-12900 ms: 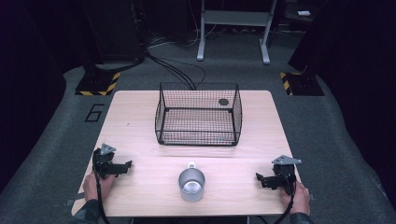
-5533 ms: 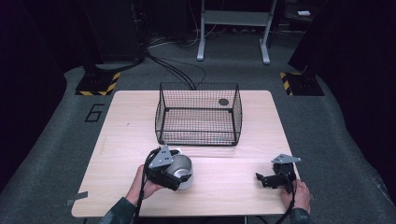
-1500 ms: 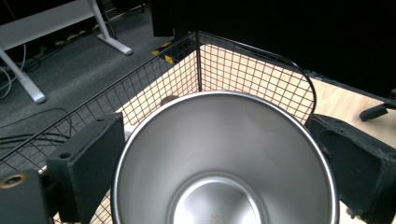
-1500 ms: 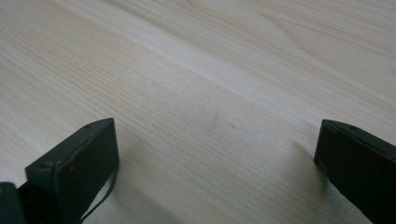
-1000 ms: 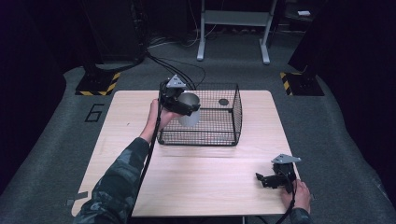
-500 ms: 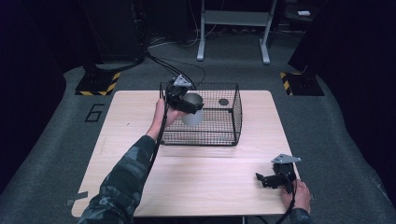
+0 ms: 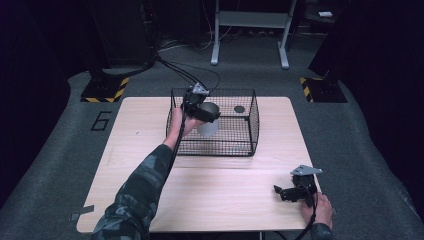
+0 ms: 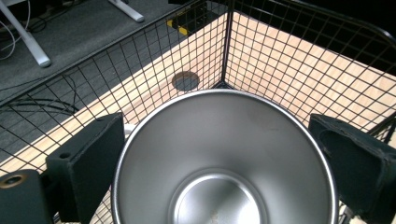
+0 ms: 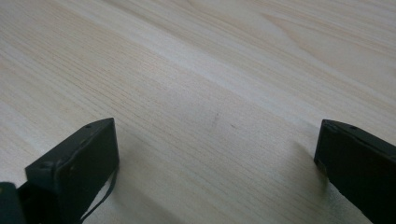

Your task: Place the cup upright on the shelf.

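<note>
A steel cup point(image 7: 207, 126) hangs inside the left part of the black wire basket point(image 7: 235, 146), its open mouth facing the left gripper's camera. My left gripper point(image 7: 201, 111) is shut on the cup point(image 8: 224, 140), one jaw on each side of its rim, and reaches in over the basket's left wall. In the left gripper view the basket's mesh corner point(image 8: 227, 51) stands just beyond the cup. My right gripper point(image 7: 281, 192) rests on the table at the front right, open. Bare wood lies between its wide-apart jaws in the right gripper view, where the right gripper point(image 9: 215, 158) holds nothing.
The wooden table point(image 7: 150, 175) carries the basket at its far middle. A dark round hole point(image 7: 239, 109) shows through the mesh near the basket's far right corner. Cables point(image 7: 175, 70) trail over the floor behind the table. A sleeved forearm point(image 7: 145, 185) crosses the table's left half.
The left gripper has carried the cup slightly right and down, from above the basket's left rim to inside it. The right gripper has stayed put.
</note>
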